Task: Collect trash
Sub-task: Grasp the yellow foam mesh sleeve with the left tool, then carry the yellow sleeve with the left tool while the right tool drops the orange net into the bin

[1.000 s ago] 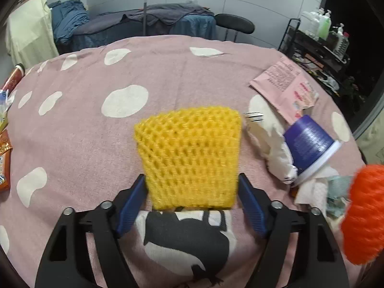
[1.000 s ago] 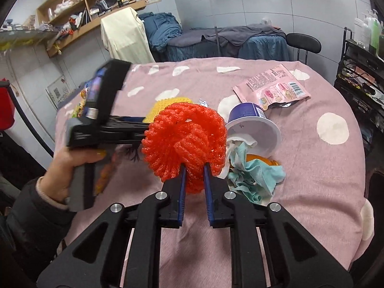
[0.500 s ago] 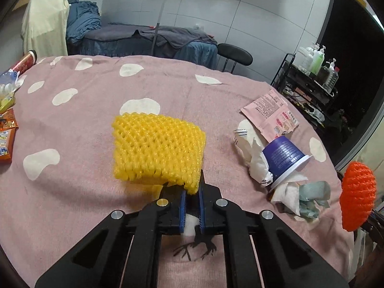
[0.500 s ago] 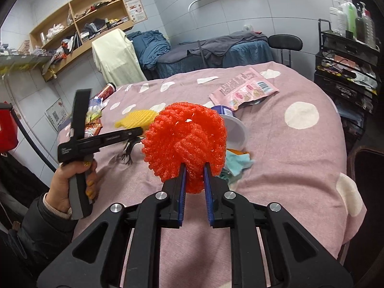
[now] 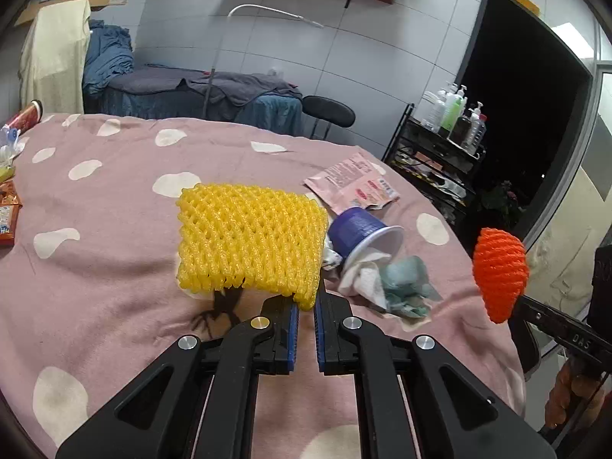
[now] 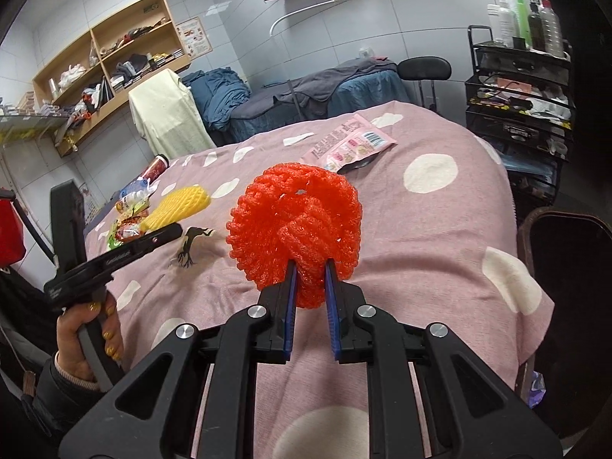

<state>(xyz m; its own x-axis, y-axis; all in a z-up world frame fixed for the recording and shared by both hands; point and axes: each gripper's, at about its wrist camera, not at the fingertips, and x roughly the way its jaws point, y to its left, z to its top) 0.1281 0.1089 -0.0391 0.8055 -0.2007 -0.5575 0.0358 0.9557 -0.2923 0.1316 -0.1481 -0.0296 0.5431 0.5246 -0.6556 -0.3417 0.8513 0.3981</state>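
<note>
Both grippers are higher and further back than half a second ago, each carrying its net clear of the table.

Left gripper (image 5: 304, 311): fingers pressed nearly together, pinching one lower corner of the yellow foam fruit net (image 5: 250, 243). Net hangs in the air as a flat rectangle, long axis roughly crosswise to the fingers, most of its bulk off to the left of the pinch. Lopsided hold, so it may swing.

Right gripper (image 6: 310, 281): fingers clamped on the bunched base of the red-orange foam fruit net (image 6: 296, 229), a rounded ball sitting straight ahead of the fingertips. Centred grip, looks secure.

Relation that matters: the dark bin-like opening (image 6: 570, 267) sits past the table's right edge, right of and a little ahead of the right gripper. Only its rim shows, so whether it's the bin is my guess. If it is, the right hand is the nearer one and should drop first; the left has to cross over the pink spotted tablecloth (image 5: 114, 229) to get there.

Left on the table: purple plastic cup on its side (image 5: 361, 231), crumpled white and teal tissues (image 5: 390, 281) spilling from its mouth, and a pink snack wrapper (image 5: 352, 183) just behind it.
</note>
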